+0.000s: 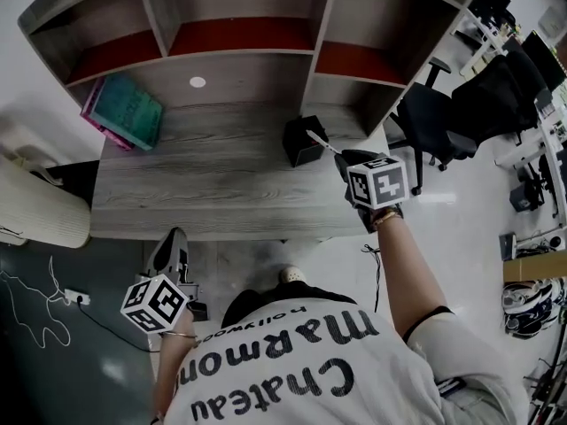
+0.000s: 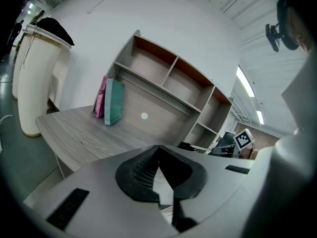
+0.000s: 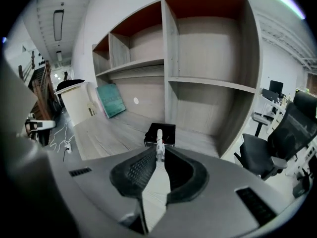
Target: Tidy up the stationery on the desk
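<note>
The pen holder (image 1: 303, 142), a black box at 1 o'clock on the desk (image 1: 204, 180), shows only a dark opening from the head view, so its contents cannot be made out. The right gripper (image 1: 344, 159), at 3 o'clock of it, is clamped on a white pen (image 1: 324, 143) whose tip lies over the holder's top; whether it touches the rim or hangs above cannot be told. The right gripper view confirms the clamp: the two pads close on the pen's barrel, its rear end is buried between them, and its tip points at the box straight ahead at 12 o'clock. The left gripper (image 1: 173, 253) sits at 7 o'clock in the head view, off the desk's front edge, its jaws unreadable there; the left gripper view shows them closed tip to tip, holding nothing. That view alone shows a pink book beside the teal book (image 1: 128, 112), both leaning under the shelf unit (image 1: 239, 34) at 10 o'clock.
</note>
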The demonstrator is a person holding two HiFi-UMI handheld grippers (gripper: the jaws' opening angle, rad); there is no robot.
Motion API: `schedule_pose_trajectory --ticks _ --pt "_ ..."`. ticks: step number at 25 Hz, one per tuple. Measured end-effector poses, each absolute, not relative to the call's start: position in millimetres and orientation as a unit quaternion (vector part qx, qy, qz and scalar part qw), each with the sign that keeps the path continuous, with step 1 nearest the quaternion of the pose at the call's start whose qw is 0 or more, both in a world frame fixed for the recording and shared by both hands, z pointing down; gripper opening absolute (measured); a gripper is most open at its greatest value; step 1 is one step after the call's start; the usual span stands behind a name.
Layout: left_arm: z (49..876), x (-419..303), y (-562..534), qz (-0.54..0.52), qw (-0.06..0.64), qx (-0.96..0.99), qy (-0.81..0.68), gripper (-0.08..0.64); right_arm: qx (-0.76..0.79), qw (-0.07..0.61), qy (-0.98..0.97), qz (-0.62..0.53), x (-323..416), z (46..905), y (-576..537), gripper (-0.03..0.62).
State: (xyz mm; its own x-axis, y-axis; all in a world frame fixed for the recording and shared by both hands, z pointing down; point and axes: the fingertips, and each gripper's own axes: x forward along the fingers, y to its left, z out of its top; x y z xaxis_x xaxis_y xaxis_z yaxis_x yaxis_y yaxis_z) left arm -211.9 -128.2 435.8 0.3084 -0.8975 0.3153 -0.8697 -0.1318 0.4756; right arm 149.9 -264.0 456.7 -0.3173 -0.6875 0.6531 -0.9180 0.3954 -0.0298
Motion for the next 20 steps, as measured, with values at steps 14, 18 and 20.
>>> schedule_pose_trajectory --ticks 14,18,20 --pt "434 -198 -138 -0.023 0.295 0.737 -0.608 0.015 0.454 0.376 -0.792 0.157 146 472 -298 0.063" --pt "434 -196 -141 -0.021 0.294 0.738 -0.607 0.015 0.441 0.407 -0.789 0.136 138 474 -311 0.063" --pt "435 -196 -141 -0.019 0.295 0.737 -0.607 0.015 0.434 0.415 -0.788 0.131 134 476 -316 0.063"
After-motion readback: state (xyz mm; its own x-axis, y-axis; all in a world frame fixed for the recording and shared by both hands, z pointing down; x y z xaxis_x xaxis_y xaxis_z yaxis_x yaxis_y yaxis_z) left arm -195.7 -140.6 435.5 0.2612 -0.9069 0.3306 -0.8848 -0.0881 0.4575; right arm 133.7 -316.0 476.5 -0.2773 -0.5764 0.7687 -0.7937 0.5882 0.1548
